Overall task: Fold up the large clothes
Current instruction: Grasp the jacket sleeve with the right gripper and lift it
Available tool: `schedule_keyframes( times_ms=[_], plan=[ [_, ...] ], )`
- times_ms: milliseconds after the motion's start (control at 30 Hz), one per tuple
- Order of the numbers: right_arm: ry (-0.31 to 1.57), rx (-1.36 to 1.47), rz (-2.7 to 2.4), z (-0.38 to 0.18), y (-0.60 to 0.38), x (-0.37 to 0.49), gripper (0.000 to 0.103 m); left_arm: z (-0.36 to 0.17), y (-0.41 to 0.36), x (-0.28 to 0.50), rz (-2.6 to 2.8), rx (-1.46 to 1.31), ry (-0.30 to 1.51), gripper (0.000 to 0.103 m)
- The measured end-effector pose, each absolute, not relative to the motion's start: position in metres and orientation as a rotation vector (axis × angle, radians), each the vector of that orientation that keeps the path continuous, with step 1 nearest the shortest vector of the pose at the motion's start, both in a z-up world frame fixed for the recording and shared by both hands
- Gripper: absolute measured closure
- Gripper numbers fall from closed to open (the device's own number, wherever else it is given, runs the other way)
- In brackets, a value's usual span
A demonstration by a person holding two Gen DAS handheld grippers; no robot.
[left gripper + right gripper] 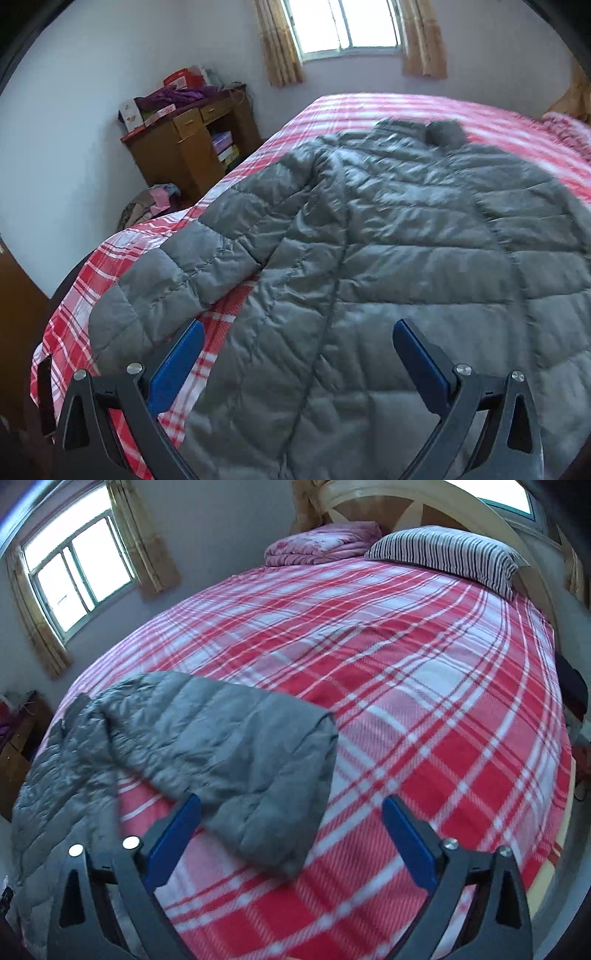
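A large grey quilted puffer jacket [388, 236] lies spread flat on the red-and-white plaid bed [332, 107], collar toward the window. Its left sleeve [173, 273] stretches out toward the bed's near corner. My left gripper [297, 332] hovers open above the jacket's lower body, nothing between its blue pads. In the right wrist view the other sleeve [236, 753] lies stretched across the plaid sheet [424, 701], cuff end near the gripper. My right gripper [290, 808] is open just above that cuff, holding nothing.
A wooden desk [192, 147] piled with boxes and clothes stands by the wall left of the bed, with a heap of clothes [151, 206] on the floor. A striped pillow [447, 554] and a folded pink quilt [321, 542] lie at the headboard.
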State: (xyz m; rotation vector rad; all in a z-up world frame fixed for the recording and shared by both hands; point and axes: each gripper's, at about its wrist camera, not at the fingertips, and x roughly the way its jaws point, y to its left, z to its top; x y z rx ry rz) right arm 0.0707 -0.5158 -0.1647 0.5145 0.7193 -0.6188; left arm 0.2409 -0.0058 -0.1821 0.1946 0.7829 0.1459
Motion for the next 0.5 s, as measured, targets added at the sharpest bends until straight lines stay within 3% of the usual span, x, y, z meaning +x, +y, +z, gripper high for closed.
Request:
schedule_keyframes(
  times_ms=[133,200,233,333,500],
  plan=[
    [0.754,0.528,-0.591,-0.182,-0.530,0.091,0.022,-0.210,0.001,0.264,0.202,0.243,0.822,0.001],
    [0.744,0.471,-0.607,-0.183,-0.529,0.096,0.040,-0.221,0.007,0.269,0.216,0.253,0.837,0.001],
    [0.746,0.444,-0.598,-0.183,-0.529,0.097,0.056,-0.223,0.010,0.268,0.211,0.242,0.832,0.001],
    [0.753,0.425,-0.592,-0.182,-0.541,0.097,0.076,-0.223,0.015,0.264,0.190,0.242,0.817,0.001],
    [0.764,0.390,-0.625,-0.174,-0.557,0.100,0.083,-0.218,0.027,0.263,0.166,0.231,0.830,0.001]
  ],
)
